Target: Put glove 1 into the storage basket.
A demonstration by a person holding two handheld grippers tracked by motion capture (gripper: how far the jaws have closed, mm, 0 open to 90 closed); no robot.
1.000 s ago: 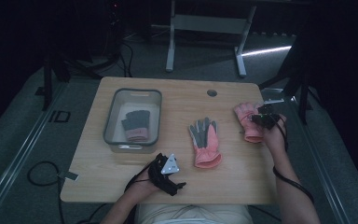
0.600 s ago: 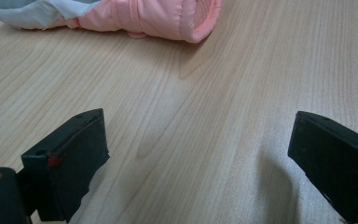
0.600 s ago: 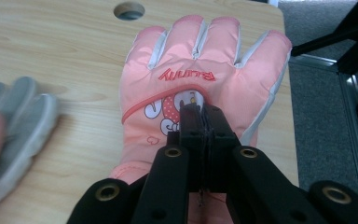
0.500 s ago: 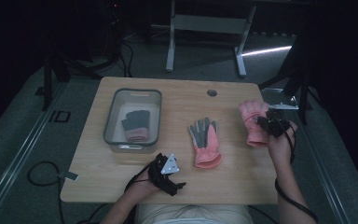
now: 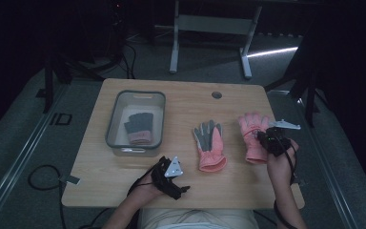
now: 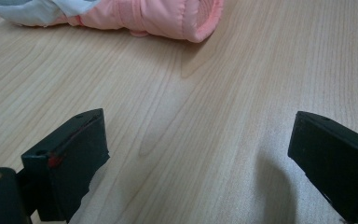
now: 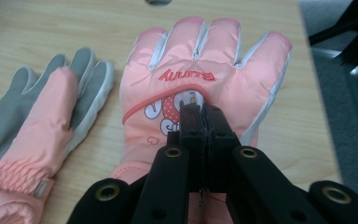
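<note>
I find the worktop (image 5: 181, 102) carrying a clear bin (image 5: 136, 121) with one dark glove (image 5: 138, 128) inside, and two pink gloves outside it. Since a second ago the right-hand glove (image 5: 253, 136) has shifted toward the worktop's right edge and nearer me, drawn by my right claw (image 5: 262, 137), whose jaws are pressed fully together, pinching the fabric on its back. I judge a lift toward the bin is underway. The middle glove (image 5: 210, 145) lies palm up, untouched. My left claw (image 5: 169, 174) rests wide open and empty. The held glove (image 7: 205, 88) reads "Bunny", seen upside down.
</note>
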